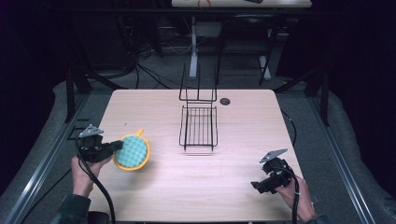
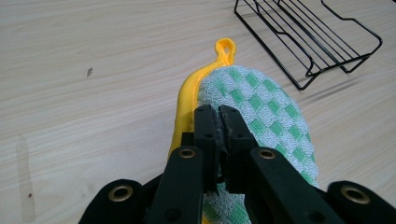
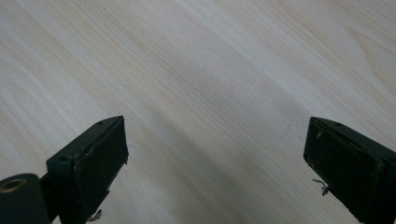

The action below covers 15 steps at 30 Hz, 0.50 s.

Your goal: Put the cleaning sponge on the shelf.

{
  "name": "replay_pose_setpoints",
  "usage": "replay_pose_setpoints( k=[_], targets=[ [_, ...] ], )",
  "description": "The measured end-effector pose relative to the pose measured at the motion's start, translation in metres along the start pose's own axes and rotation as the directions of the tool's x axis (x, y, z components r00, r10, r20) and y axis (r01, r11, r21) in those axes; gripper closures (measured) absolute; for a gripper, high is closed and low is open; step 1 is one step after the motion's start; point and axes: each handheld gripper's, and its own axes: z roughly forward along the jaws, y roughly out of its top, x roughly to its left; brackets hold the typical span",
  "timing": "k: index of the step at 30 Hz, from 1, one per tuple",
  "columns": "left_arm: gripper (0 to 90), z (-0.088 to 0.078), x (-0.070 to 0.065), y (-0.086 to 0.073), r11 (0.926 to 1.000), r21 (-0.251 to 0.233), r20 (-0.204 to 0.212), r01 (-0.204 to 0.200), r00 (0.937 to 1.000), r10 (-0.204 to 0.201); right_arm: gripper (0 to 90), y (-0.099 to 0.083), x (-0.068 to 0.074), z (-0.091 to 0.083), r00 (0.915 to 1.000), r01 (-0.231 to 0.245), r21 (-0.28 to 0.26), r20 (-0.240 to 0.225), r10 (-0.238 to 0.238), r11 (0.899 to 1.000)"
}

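Note:
A round scrubber pad (image 1: 132, 151) with a yellow rim and a green-and-white checked face is tilted up off the wooden table (image 1: 154, 105) at the left. My left gripper (image 1: 116, 146) is shut on its near edge. In the left gripper view the pad (image 2: 261, 107) stands on edge between the closed jaws of the gripper (image 2: 220, 112), its yellow hanging loop (image 2: 225, 47) pointing away. A black wire rack (image 1: 199, 123) stands at the table's middle, also seen as the rack (image 2: 317, 42) beyond the pad. My right gripper (image 1: 258, 185) is open near the front right, its fingers (image 3: 100, 158) wide apart over bare wood.
A small dark grommet hole (image 1: 225, 101) sits in the table behind the rack. The rack's tall wire back (image 1: 198, 84) rises at its far side. Dark floor, cables and frame legs surround the table.

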Motion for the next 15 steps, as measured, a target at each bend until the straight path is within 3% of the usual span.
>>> replay_pose_setpoints(
  k=[15],
  targets=[
    [86.8,0.015,-0.006,0.016,0.9998,0.005,0.033,-0.019,0.9993,0.019,5.6,0.0,0.001,0.0,1.0,0.004,0.0,0.0,-0.004,1.0]
  ],
)
